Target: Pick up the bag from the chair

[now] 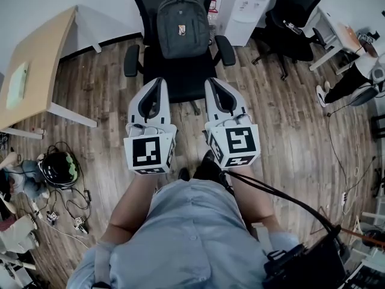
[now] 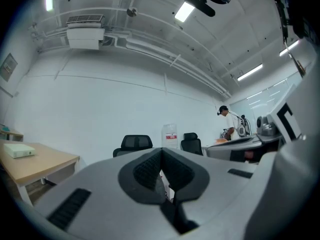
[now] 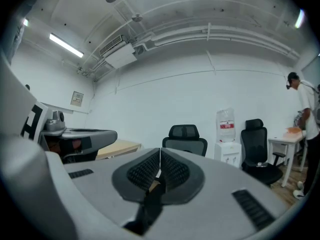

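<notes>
The bag (image 1: 182, 24) stood upright on the chair (image 1: 180, 77) at 12 o'clock, apart from both claws. The left claw (image 1: 160, 82) and right claw (image 1: 210, 82) were clenched on nothing, near the seat's front edge. This looked like the approach; next, one claw should open and reach the bag's top.

Dark grey bag (image 1: 183, 24), black chair (image 1: 179, 71)

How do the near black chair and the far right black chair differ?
The near black office chair holds a dark grey backpack against its backrest; the far right black office chair holds no bag. The near chair faces the person; the far one stands by a white desk. Both are black.
</notes>
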A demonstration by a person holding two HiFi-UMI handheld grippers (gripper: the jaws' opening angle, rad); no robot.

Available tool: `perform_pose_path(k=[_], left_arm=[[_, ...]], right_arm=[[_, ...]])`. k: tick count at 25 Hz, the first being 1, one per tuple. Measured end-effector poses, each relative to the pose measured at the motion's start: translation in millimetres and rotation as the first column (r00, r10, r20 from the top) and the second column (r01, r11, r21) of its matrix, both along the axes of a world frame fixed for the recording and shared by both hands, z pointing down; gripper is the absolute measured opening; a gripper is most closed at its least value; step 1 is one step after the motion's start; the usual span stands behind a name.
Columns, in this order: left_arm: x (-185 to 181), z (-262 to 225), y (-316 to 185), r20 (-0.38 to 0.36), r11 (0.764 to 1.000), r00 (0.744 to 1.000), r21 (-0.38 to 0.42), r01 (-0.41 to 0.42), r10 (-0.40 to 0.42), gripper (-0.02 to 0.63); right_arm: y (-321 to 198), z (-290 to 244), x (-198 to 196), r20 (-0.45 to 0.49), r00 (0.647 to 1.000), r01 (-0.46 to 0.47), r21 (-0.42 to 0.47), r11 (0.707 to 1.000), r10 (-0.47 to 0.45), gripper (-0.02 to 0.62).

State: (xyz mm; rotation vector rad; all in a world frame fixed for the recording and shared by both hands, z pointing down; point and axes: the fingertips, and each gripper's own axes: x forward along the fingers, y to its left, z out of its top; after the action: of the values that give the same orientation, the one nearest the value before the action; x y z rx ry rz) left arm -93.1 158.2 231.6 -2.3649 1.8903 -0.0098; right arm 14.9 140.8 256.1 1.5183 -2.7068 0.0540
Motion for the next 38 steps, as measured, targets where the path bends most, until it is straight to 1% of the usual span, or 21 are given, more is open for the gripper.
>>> perform_pose_path(k=[5, 11, 17, 22, 25, 30, 38], left_arm=[[-0.7, 17.7, -34.5, 0.014, 0.999, 1.0, -0.036, 0.013, -0.013, 0.0], [13.8, 32.5, -108.5, 0.047, 0.997, 0.998, -0.071, 0.043, -0.04, 0.0], [27.0, 29.3, -187.8, 0.085, 0.991, 0.992, -0.093, 0.099, -0.091, 0.0], [36.4, 14.1, -238.3, 0.115, 0.988, 0.985, -0.069, 0.136, -0.128, 0.0], [39.0, 4.3, -257.3, 0.131, 0.988, 0.981, -0.045, 0.149, -0.142, 0.0], [31.3, -7.4, -281.6, 0.134, 0.982, 0.973, -0.012, 0.189, -0.186, 0.0], [-1.5, 5.9, -315.5, 0.113, 0.969, 0.964, -0.027, 0.246, -0.242, 0.0]], right_arm=[[-36.5, 14.6, 3.9, 0.004, 1.0, -0.005, -0.018, 1.0, 0.005, 0.002], [-115.4, 32.5, 18.2, 0.011, 1.0, 0.012, -0.048, 0.999, -0.011, 0.002], [-205.5, 32.1, 32.5, 0.027, 0.999, 0.049, -0.067, 0.997, -0.047, 0.002], [-264.2, 26.7, 45.4, 0.051, 0.996, 0.071, -0.061, 0.996, -0.068, 0.002], [-288.3, 19.8, 48.4, 0.06, 0.995, 0.081, -0.044, 0.996, -0.078, 0.002], [-321.5, 8.5, 44.8, 0.068, 0.992, 0.109, -0.015, 0.994, -0.108, 0.002], [-362.4, 19.2, 20.0, 0.052, 0.989, 0.143, -0.028, 0.989, -0.142, 0.002]])
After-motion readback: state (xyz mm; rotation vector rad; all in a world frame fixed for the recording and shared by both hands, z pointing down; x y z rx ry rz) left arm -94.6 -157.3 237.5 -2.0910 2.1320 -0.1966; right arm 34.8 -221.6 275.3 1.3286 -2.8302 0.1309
